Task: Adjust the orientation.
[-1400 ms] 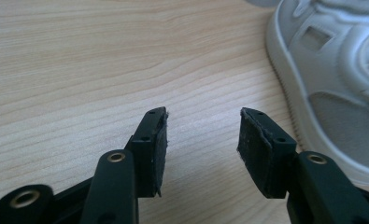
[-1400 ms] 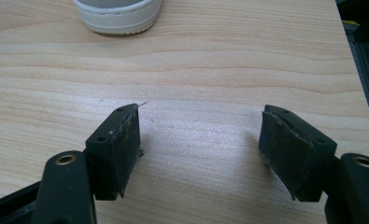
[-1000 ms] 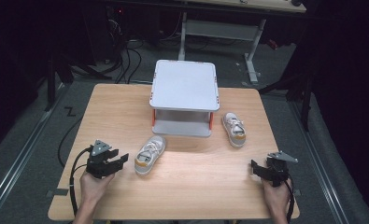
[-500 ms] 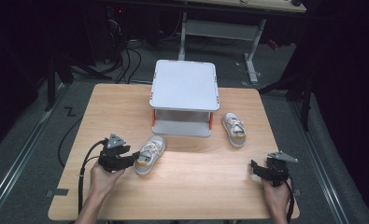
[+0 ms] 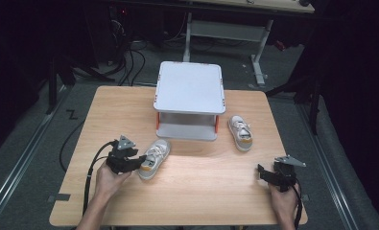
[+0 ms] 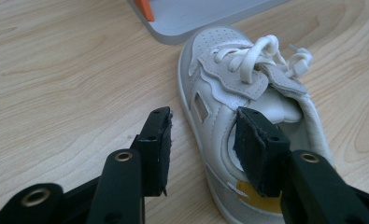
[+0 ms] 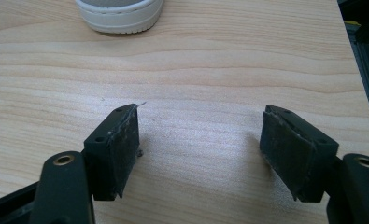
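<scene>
The left gripper [image 5: 139,162] is at the near left part of the wooden surface [image 5: 206,191], right at the heel end of the left sneaker [image 5: 154,158]. In the left gripper view its jaws stand apart and straddle the side wall of this sneaker [image 6: 238,121]: one jaw is outside on the wood, the other is over the opening by the collar. They are not yet pressed on the shoe.

This small white sneaker lies just in front of the grey two-level rack [image 5: 189,98], with its toe pointing to the lower shelf. The second sneaker [image 5: 240,132] lies to the right of the rack, well apart from the first one.

I judge the step in hand is to grasp the left sneaker by its side wall near the heel. To do it well, the inner jaw should go a little deeper into the opening, so that the pads take the stiff collar and not the soft tongue or the laces [image 6: 257,51]. The squeeze should be firm, because the wall is thin and may slip out when lifted.

The right gripper [image 5: 273,176] rests at the near right of the surface, its jaws wide apart over bare wood, holding nothing; in the right gripper view the sole edge of a sneaker [image 7: 119,16] is far ahead.

Compared with one second ago, the left gripper has moved to the right, from a place clearly beside the sneaker to its heel. The right gripper and both shoes have not moved.
</scene>
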Demonstrator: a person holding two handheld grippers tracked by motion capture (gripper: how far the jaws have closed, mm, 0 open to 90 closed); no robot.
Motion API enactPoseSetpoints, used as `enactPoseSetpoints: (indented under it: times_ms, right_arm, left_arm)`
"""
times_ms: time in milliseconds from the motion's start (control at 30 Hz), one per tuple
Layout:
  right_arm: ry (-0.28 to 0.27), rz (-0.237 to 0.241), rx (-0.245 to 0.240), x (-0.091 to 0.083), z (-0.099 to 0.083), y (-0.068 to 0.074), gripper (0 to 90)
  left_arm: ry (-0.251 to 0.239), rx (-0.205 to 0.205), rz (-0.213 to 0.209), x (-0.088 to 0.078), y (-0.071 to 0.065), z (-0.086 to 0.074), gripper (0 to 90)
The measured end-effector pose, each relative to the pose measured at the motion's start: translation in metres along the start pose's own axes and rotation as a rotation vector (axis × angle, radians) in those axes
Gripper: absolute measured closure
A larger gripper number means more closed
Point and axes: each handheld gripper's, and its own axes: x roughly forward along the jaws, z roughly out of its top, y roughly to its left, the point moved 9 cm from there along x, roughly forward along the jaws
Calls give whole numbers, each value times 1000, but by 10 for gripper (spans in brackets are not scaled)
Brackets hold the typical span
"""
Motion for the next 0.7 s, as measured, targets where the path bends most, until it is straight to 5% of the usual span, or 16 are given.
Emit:
enactPoseSetpoints:
  times_ms: [133, 400, 533, 633, 700]
  right_arm:
    - [0, 0, 1, 0, 0, 0, 286]
    - [1, 1, 0, 0, 0, 0, 286]
    - [1, 1, 0, 0, 0, 0, 286]
    - [1, 1, 0, 0, 0, 0, 285]
    - [1, 1, 0, 0, 0, 0, 285]
  left_arm:
    - [7, 46, 2, 0, -2, 2, 590]
    - [0, 60, -12, 2, -3, 4, 541]
    - [40, 98, -28, 12, -11, 5, 530]
    - [48, 118, -1, 17, -13, 5, 593]
    - [23, 87, 3, 15, -10, 7, 647]
